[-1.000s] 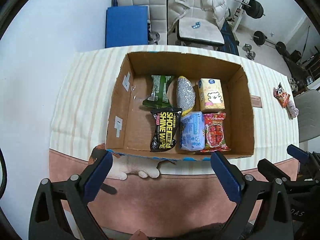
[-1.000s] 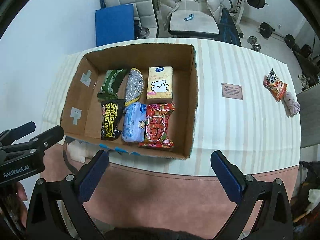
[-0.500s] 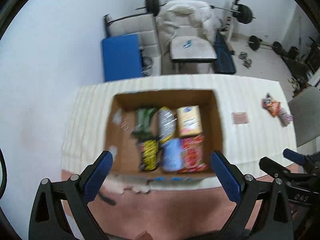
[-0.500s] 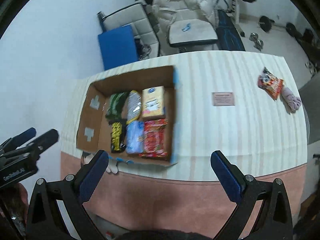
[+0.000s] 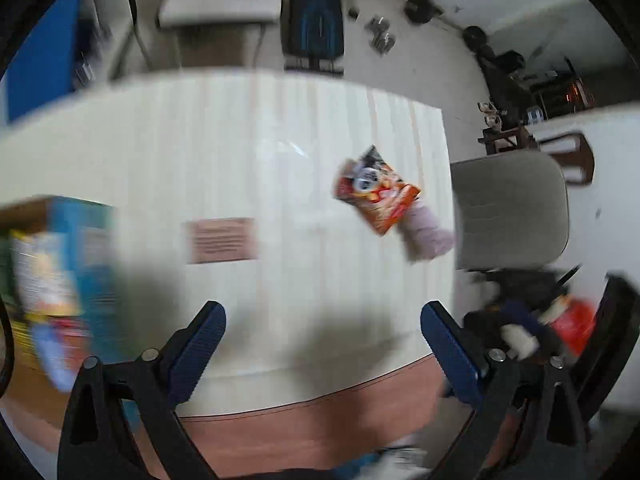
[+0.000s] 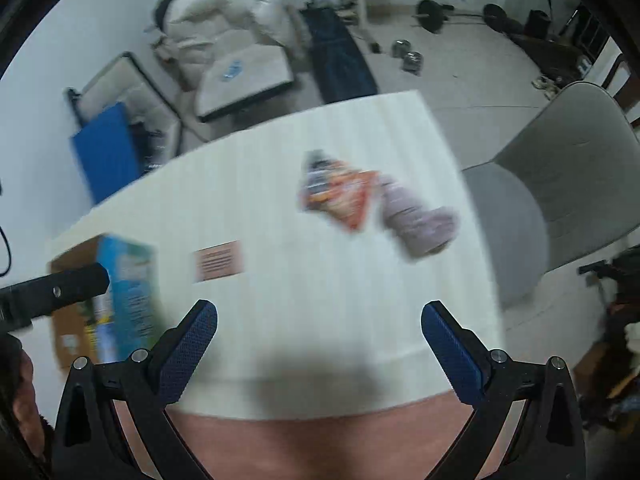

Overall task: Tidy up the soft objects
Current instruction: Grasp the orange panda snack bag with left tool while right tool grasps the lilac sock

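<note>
Both grippers, left and right, hover with jaws wide apart and empty over the near edge of the table. The last loose items, a snack bag and a lilac plush touching it, lie at the far right; the box sits left. A clean pickup likely means reaching across and pinching the bag's middle, clear of the plush.

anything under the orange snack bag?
Orange snack bag lies on the striped tablecloth, its lower end overlapping a soft mauve roll. What its middle covers can't be seen.
</note>
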A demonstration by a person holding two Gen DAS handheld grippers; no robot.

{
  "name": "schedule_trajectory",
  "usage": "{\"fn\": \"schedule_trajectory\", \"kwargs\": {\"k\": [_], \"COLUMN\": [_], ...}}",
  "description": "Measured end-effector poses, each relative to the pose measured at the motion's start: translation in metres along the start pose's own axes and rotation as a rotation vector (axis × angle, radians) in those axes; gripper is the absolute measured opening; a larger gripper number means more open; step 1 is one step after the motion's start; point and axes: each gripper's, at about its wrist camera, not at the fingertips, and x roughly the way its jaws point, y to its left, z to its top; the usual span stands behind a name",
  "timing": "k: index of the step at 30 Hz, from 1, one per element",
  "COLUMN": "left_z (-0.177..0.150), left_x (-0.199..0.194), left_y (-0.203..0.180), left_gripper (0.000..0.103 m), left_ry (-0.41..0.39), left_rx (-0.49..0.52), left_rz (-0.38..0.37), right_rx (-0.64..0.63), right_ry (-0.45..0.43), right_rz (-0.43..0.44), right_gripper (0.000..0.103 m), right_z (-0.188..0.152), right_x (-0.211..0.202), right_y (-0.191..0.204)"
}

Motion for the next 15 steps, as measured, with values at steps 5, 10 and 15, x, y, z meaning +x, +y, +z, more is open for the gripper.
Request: {"fn": "schedule_trajectory", "kwargs": {"k": [5, 10, 15], "left_z": [0.051, 0.083, 0.106], "left_x": [0.091, 0.151, 0.178], "left_y": [-0.018, -0.023, -0.031], "left_gripper": [0.091, 0.091, 0.091], "left_ry": [0.147, 0.238, 0.264], "left_rx": [-0.172, -0.3, -0.346], "left_rz": [-0.098, -0.142, -0.12], "right_rx": [-0.033, -0.073, -0.121], "right_ry": [0.119, 0.174, 0.211], "right_rz": [-0.054, -0.053, -0.036], "right_gripper": [0.103, 0.079, 0.074], "right_z": [0.048, 0.069, 0.08], "right_x": [0.071, 0.114, 0.143], "right_y": [-0.059, -0.079, -0.078]}}
